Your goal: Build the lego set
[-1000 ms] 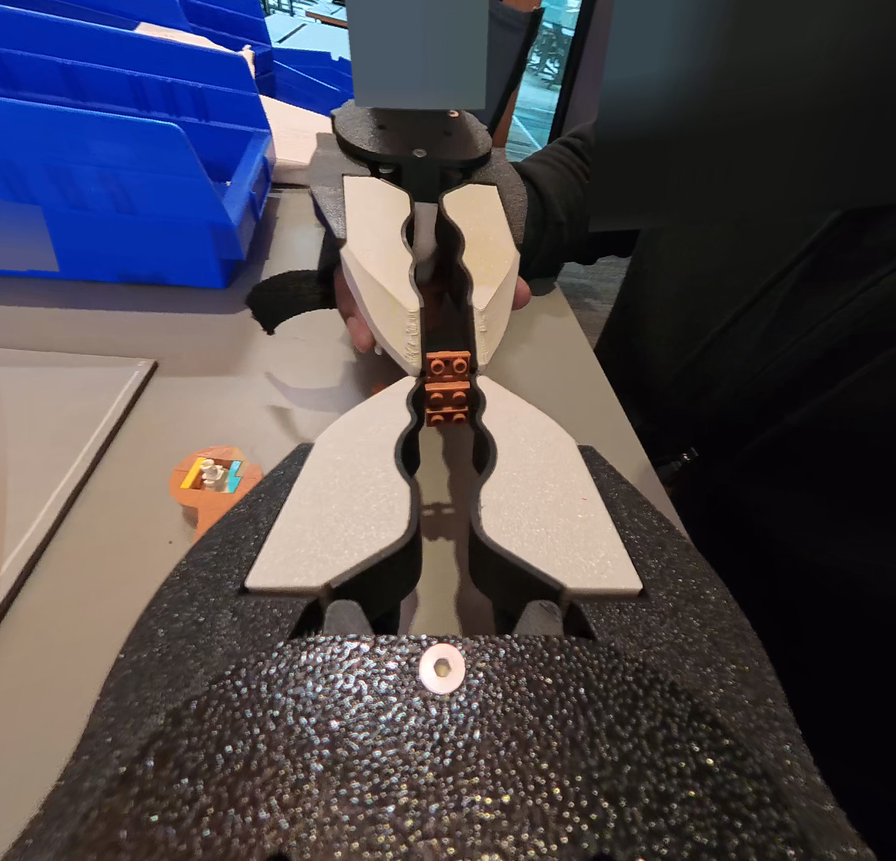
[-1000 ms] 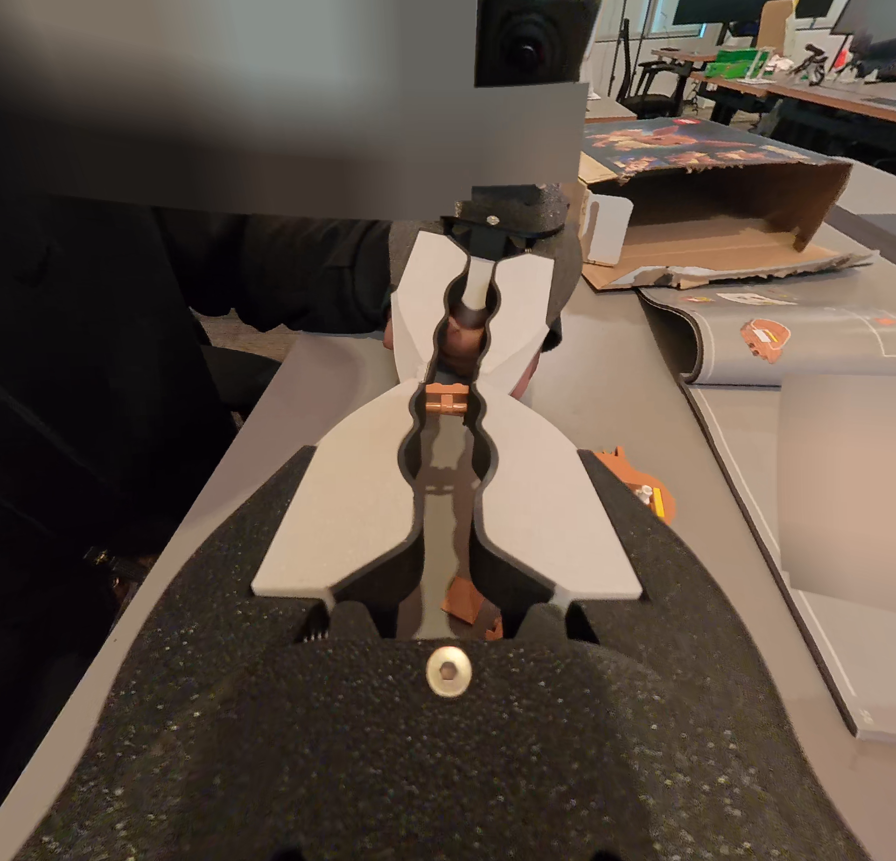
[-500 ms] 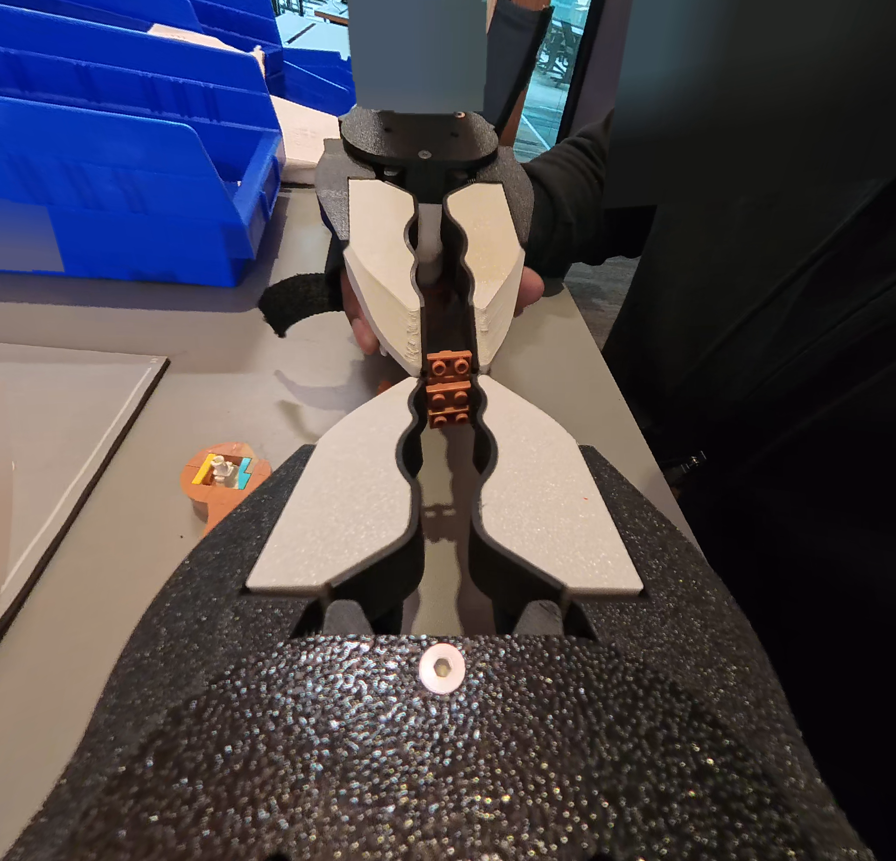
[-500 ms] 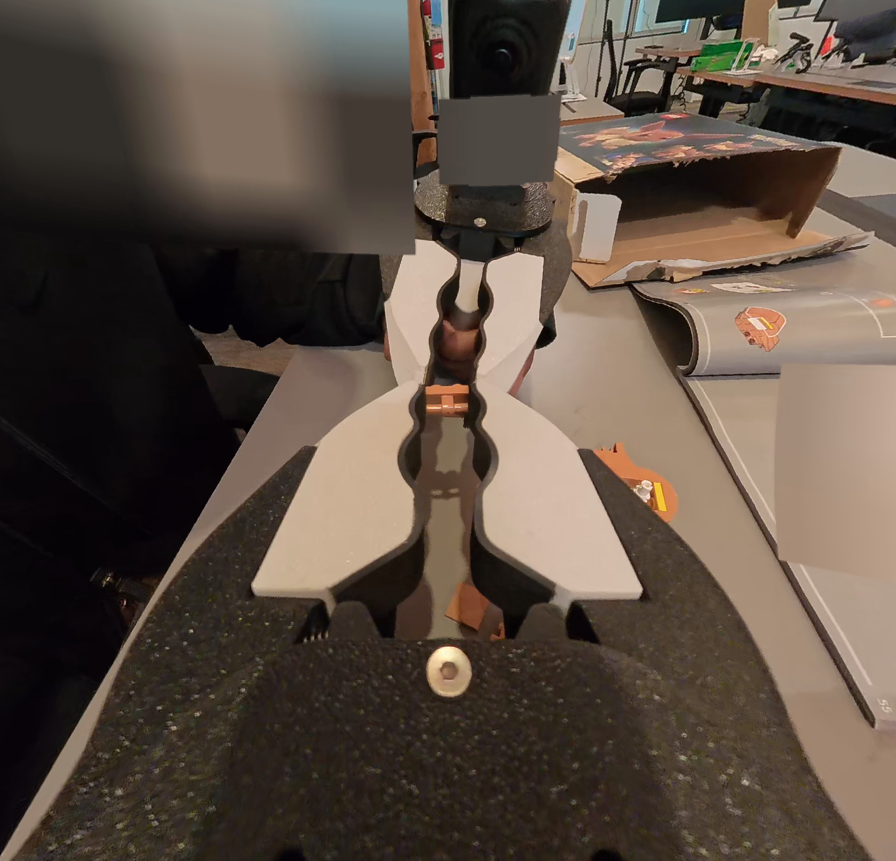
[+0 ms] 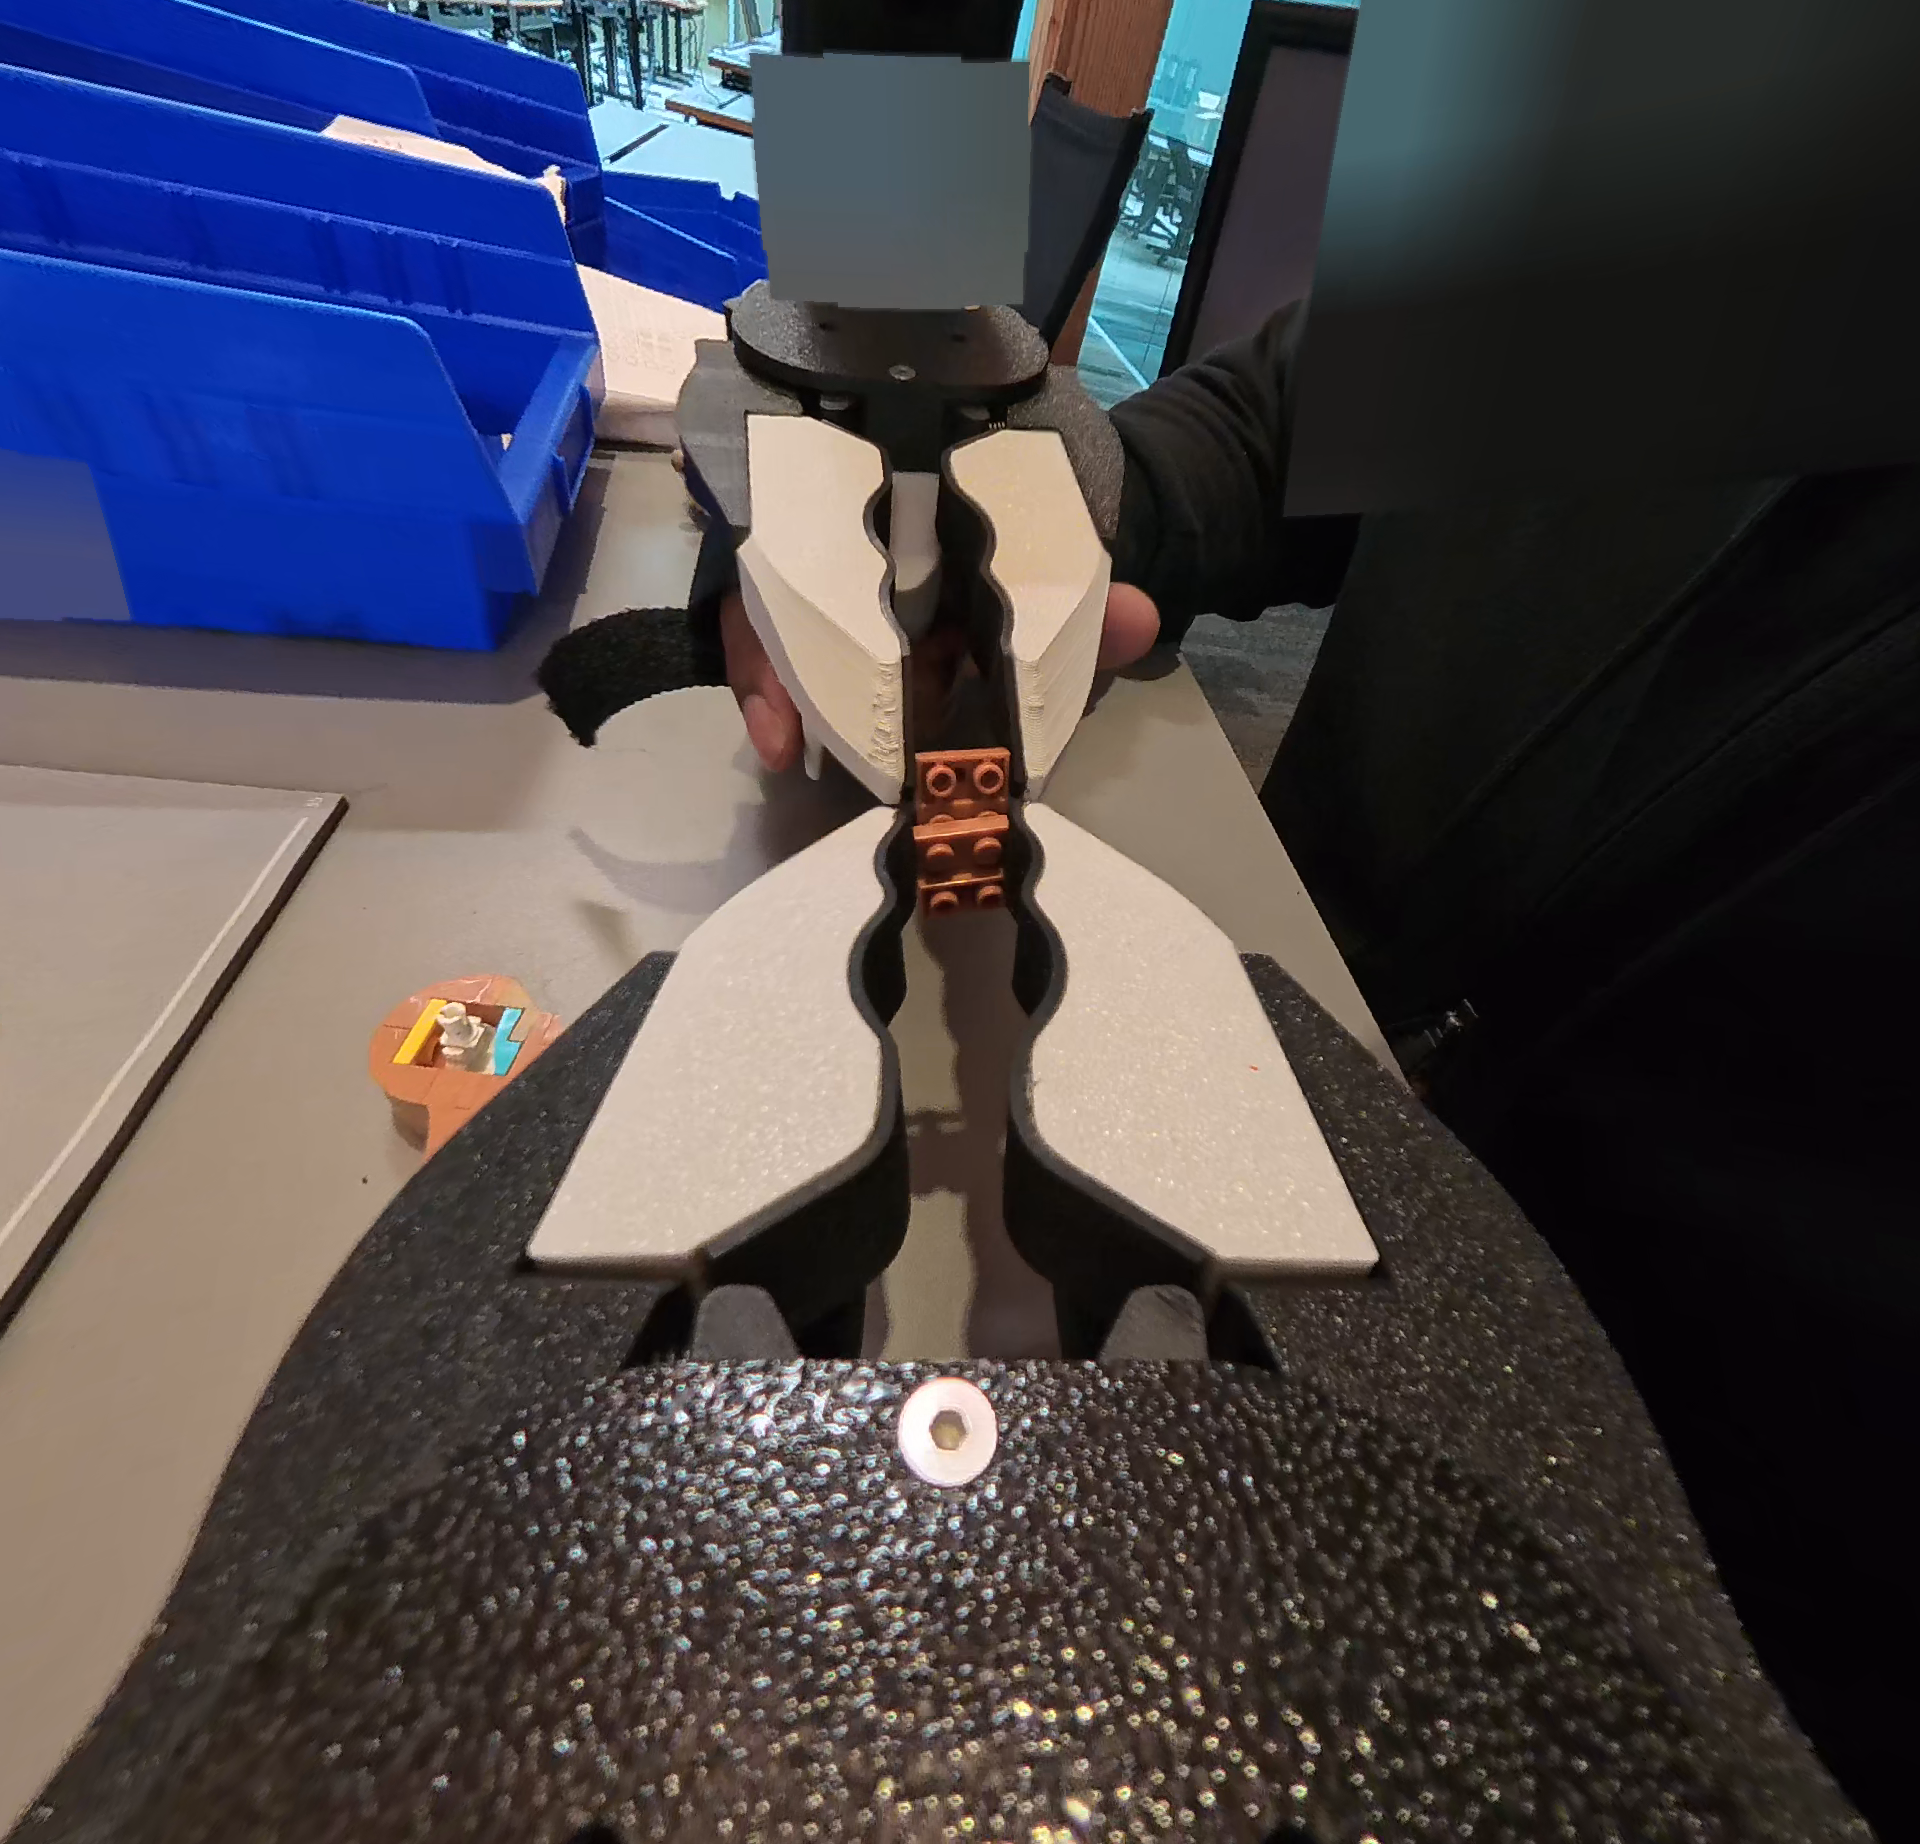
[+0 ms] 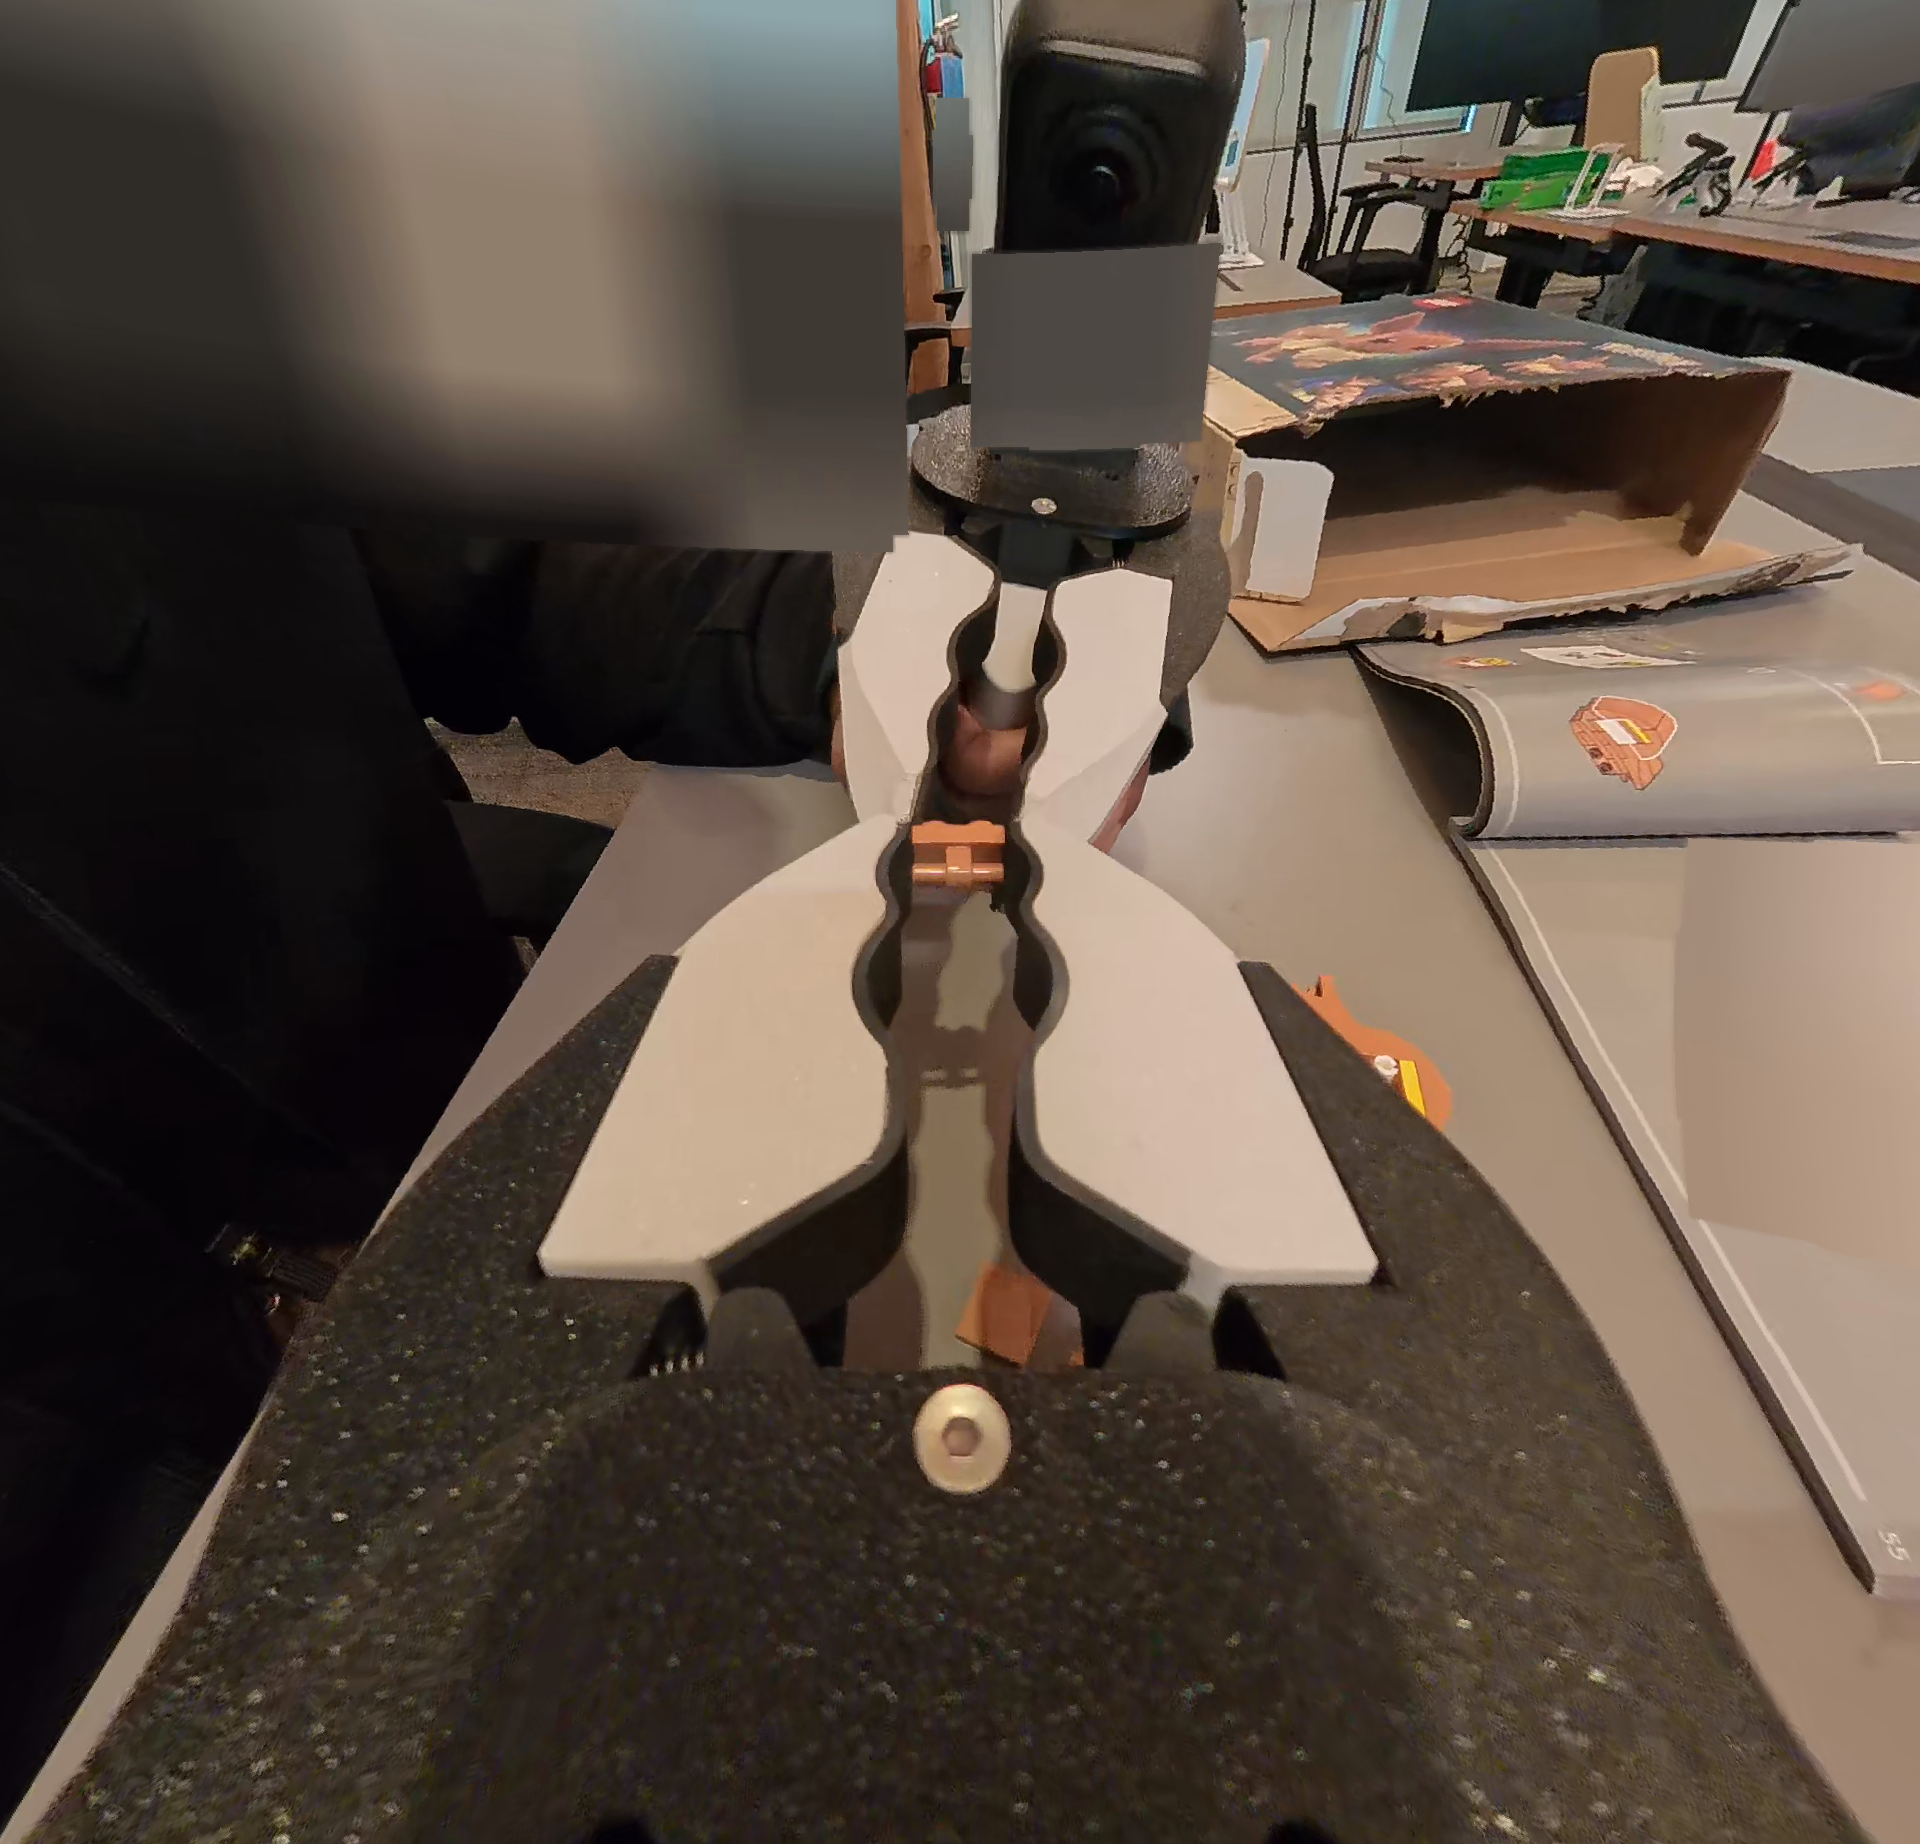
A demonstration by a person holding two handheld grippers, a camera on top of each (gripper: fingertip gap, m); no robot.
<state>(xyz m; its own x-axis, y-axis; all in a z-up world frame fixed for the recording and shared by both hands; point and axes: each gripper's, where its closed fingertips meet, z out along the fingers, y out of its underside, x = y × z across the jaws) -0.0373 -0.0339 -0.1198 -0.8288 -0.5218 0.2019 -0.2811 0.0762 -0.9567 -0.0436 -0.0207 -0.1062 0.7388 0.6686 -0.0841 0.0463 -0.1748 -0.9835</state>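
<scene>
My two grippers meet tip to tip above the grey table. In the left wrist view my left gripper is shut on a small stepped brown brick piece, pads pressed on its sides. Facing it, the right gripper is shut on a brown studded plate, studs toward the camera. The two brown pieces touch end to end. In the right wrist view my right gripper pinches its brown plate, seen from the underside. The left gripper's white fingers stand right behind it.
Blue bins stand at the back left. A small round brown build with yellow and turquoise parts lies beside a grey board. A torn cardboard box and an open booklet lie to the right. A person in dark clothing stands close by.
Both grippers stay shut on their brown pieces, pressed tip to tip. The pair has shifted only slightly over the table; the grasps look the same.
</scene>
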